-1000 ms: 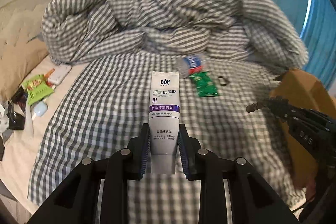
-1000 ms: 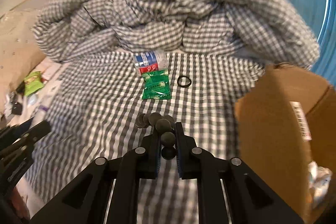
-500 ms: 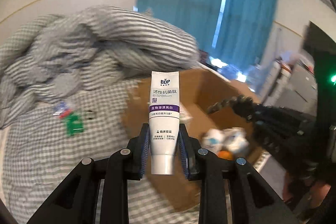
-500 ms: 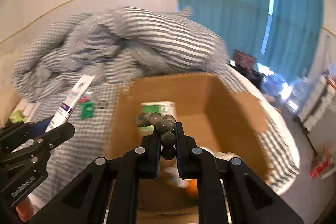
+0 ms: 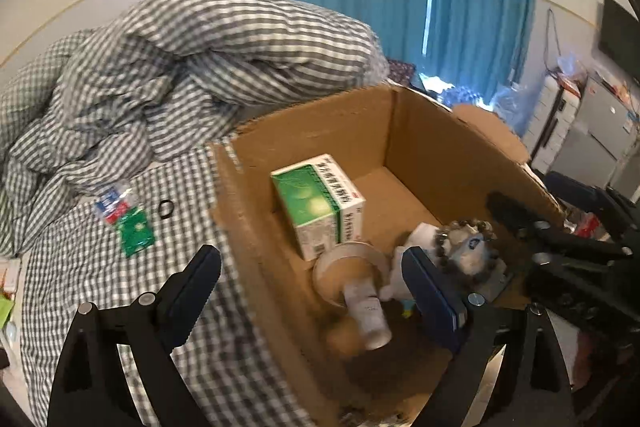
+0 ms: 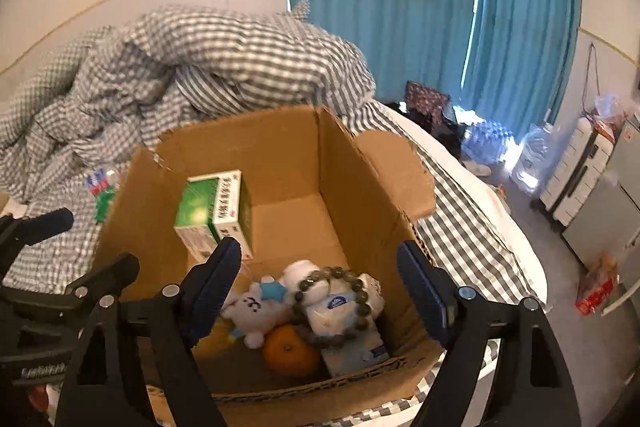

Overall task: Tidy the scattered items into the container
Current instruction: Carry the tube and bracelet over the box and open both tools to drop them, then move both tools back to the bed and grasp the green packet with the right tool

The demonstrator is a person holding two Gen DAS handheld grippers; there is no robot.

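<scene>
A: Hovering both tools over the cardboard box (image 5: pixel 304 131) now. My left tool (image 5: pixel 316 287) is spread wide and holds nothing; the toothpaste tube (image 5: pixel 366 311) lies blurred between its fingers, low in the box at about 6 o'clock, tip against the tape roll (image 5: pixel 348 267).

B: And the right one?

A: My right tool (image 6: pixel 320 281) is just as wide open, also empty. The bead bracelet (image 6: pixel 334 301) sits draped over the tissue pack (image 6: pixel 348 327), beside the plush toy (image 6: pixel 256 311) and the orange (image 6: pixel 290 349). The green medicine box (image 6: pixel 212 211) stands toward 10 o'clock inside.

B: How would you finish this step well?

A: I'd lift both tools straight up, fingers clear of the box walls, then swing left toward the bed. At 9 o'clock in the left view the green sachet (image 5: pixel 136 235), a small bottle (image 5: pixel 112 203) and a black ring (image 5: pixel 165 209) lie near each other on the checked sheet (image 5: pixel 80 267). The flat sachet probably needs a low, edge-on pinch.

B: Anything unclear?

A: The tube is smeared by motion, so I can't tell whether it has settled. My left tool's frame hides the box's near corner, and whatever lies at the bed's far left edge is cut off.
</scene>
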